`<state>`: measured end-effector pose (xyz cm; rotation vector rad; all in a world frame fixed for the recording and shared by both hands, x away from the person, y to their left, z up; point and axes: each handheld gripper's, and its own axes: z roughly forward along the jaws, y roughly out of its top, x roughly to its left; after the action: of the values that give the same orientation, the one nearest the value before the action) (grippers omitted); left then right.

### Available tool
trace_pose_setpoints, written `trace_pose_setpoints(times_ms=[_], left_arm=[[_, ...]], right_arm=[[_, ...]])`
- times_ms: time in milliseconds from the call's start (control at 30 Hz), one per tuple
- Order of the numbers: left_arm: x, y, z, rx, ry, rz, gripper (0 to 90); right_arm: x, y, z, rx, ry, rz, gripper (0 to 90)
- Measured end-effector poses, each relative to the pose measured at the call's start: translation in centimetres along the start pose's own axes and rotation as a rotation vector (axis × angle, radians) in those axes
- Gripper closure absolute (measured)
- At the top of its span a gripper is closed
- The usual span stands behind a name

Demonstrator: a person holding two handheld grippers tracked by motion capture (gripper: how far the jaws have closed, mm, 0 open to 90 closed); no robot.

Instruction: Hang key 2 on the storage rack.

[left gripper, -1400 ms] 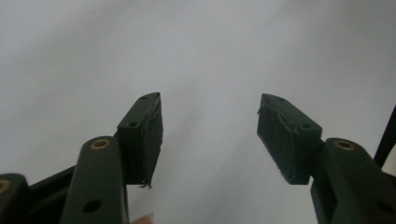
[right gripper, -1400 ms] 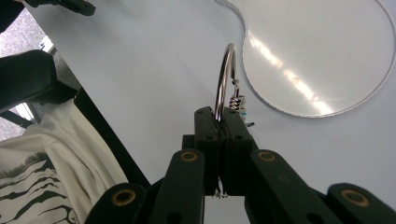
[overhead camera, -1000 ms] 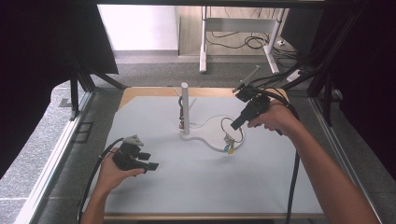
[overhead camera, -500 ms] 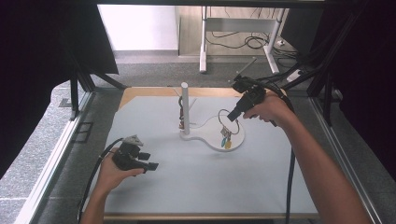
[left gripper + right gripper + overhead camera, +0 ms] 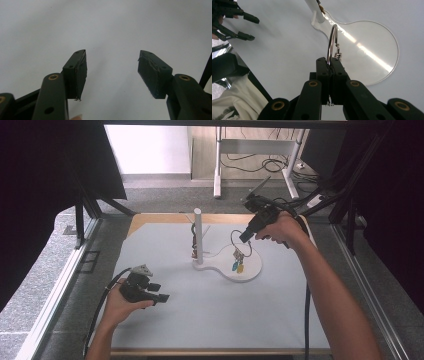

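Note:
A metal key ring (image 5: 235,239) with small keys (image 5: 237,262) dangling from it hangs above the round white base plate (image 5: 252,270) of a stand. My right gripper (image 5: 243,239) is shut on the ring, seen edge-on as ring (image 5: 332,43) between the closed fingertips of the right gripper (image 5: 331,62). The stand's white post (image 5: 198,234) rises to the left of it, with another small bunch (image 5: 194,244) hanging on it. My left gripper (image 5: 161,292) rests low at the near left, open with nothing between its pads (image 5: 81,71).
The pale grey mat (image 5: 210,320) covers the table, with a wooden edge (image 5: 150,218) at the back. Dark frame bars (image 5: 80,227) stand along the left and right sides. A black cable (image 5: 306,315) trails from the right gripper. The left gripper (image 5: 245,26) appears far off in the right gripper view.
The right gripper has carried the key ring and its keys a little toward the back and left, nearer the post. The left gripper has stayed put.

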<state>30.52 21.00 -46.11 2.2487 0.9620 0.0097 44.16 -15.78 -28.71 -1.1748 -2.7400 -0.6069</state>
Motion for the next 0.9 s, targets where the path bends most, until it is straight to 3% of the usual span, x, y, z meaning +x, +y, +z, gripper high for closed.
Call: trace_pose_setpoints(times_ms=[900], left_arm=[[0.1,-0.1,0.1,0.005,-0.009,-0.002,40.7]], right_arm=[[0.6,3.0,0.6,0.004,-0.029,0.009,87.8]])
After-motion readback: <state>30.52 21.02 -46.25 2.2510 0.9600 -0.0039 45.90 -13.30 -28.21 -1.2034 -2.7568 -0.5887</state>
